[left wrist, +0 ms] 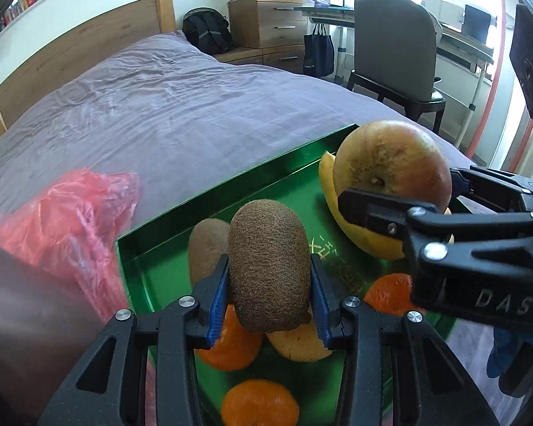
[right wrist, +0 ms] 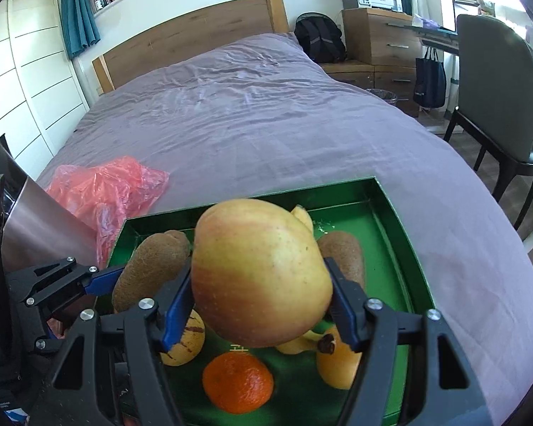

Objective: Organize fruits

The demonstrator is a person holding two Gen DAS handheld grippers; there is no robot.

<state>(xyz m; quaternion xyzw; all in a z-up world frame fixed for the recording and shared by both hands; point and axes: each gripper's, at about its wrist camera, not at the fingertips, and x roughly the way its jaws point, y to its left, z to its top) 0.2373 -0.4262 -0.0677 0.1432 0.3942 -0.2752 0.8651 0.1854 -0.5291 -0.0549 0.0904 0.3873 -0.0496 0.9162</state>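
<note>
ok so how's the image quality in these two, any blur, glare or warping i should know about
Left wrist view: strong fisheye bending; the windows at top right are blown out; the pink bag and the sleeve at lower left are soft; the kiwi is sharp. Right wrist view: same warping with dark corners; the apple is slightly soft; the green tray shows sheen.

A black backpack point(right wrist: 319, 37) leans between bed point(right wrist: 266, 124) and dresser point(right wrist: 380, 35).

Kiwi point(left wrist: 269, 269) upright, clamped in left tongs point(left wrist: 269, 305) above green tray point(left wrist: 231, 181). Yellow-red apple point(right wrist: 259, 277) held in right tongs point(right wrist: 257, 305) over same tray. Below: second kiwi point(left wrist: 206, 248), bananas point(left wrist: 359, 227), mandarins point(right wrist: 238, 381).
</note>
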